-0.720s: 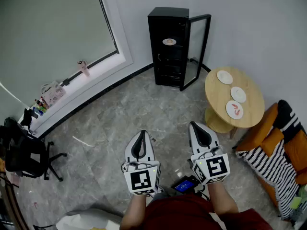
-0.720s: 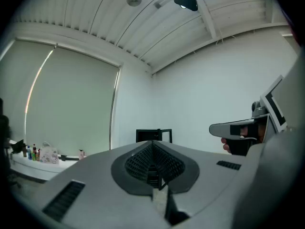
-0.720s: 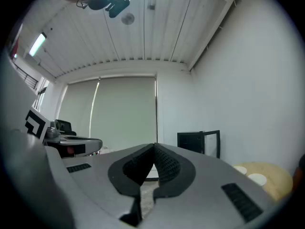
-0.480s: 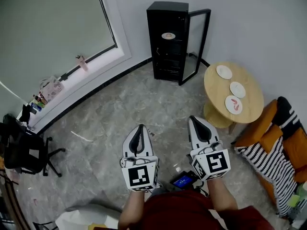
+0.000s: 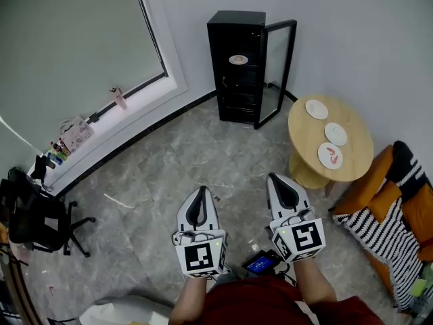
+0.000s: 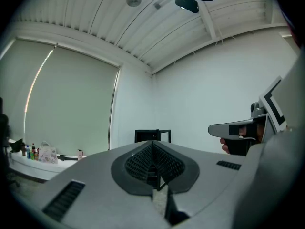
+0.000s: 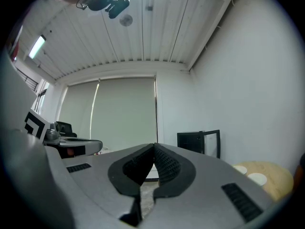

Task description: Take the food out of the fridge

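Observation:
A small black fridge (image 5: 238, 65) stands against the far wall with its glass door (image 5: 276, 73) swung open. A plate of food (image 5: 238, 59) rests on its top shelf. Both grippers are held level near my body, far from the fridge. The left gripper (image 5: 198, 192) is shut with nothing in it, and so is the right gripper (image 5: 276, 178). In the left gripper view the fridge (image 6: 151, 135) shows small beyond the closed jaw tips. The right gripper view has the fridge (image 7: 198, 142) off to the right.
A round wooden table (image 5: 352, 164) with three plates (image 5: 335, 133) stands right of the fridge. An orange chair with a striped cloth (image 5: 396, 229) is at the far right. A black office chair (image 5: 34, 215) sits at the left. A windowsill with small items (image 5: 71, 133) runs along the left wall.
The view has shifted slightly; both grippers sit a little lower in the head view than half a second ago. Their jaws stay shut and empty.

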A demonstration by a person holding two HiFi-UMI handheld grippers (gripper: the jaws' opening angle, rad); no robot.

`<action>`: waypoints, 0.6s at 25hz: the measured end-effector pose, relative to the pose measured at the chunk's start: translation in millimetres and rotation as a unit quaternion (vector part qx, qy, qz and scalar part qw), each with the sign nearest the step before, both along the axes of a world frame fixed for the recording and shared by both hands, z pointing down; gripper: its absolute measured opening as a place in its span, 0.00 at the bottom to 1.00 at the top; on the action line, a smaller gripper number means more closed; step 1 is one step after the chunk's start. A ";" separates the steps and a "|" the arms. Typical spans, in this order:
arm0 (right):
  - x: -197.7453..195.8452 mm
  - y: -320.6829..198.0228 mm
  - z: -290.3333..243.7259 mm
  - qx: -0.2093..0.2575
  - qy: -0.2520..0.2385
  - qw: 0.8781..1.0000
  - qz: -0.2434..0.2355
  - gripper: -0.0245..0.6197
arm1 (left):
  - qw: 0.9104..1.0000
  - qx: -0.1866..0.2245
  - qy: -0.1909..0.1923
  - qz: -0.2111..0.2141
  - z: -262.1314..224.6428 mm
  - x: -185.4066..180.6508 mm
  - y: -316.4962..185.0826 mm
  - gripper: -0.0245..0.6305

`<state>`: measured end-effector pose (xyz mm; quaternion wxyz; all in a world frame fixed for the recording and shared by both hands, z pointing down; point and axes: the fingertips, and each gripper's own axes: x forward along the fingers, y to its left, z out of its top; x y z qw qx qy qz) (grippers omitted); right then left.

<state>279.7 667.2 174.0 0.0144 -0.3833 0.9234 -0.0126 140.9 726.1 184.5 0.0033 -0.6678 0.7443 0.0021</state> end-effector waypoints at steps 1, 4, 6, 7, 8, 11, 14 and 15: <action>1.5 -0.7 1.2 -0.003 0.001 1.000 -0.002 0.07 | 1.000 0.004 0.003 0.000 -0.1 2.7 -1.1 0.06; 6.6 -3.6 3.9 -0.008 0.001 1.000 -0.004 0.07 | 1.000 -0.006 -0.009 0.004 3.7 10.1 -4.0 0.06; 12.6 -7.3 4.4 -0.009 0.001 1.000 -0.002 0.07 | 1.000 -0.009 -0.012 0.005 4.0 16.1 -7.7 0.06; 15.4 -9.2 5.0 -0.010 0.001 1.000 -0.001 0.07 | 1.000 -0.010 -0.011 0.005 3.9 18.8 -9.5 0.06; 17.8 -11.0 6.0 -0.011 0.001 1.000 -0.001 0.07 | 1.000 -0.010 -0.010 0.005 4.1 20.9 -11.0 0.06; 27.2 -18.0 10.4 -0.016 0.005 1.000 0.002 0.07 | 1.000 -0.009 -0.006 0.002 7.3 27.9 -17.0 0.06; 41.7 -27.0 14.9 -0.017 0.010 1.000 0.005 0.07 | 1.000 -0.008 -0.003 0.000 8.9 40.5 -25.5 0.06; 47.0 -29.9 16.0 -0.017 0.010 1.000 0.006 0.07 | 1.000 -0.010 -0.005 0.000 9.8 45.1 -27.8 0.06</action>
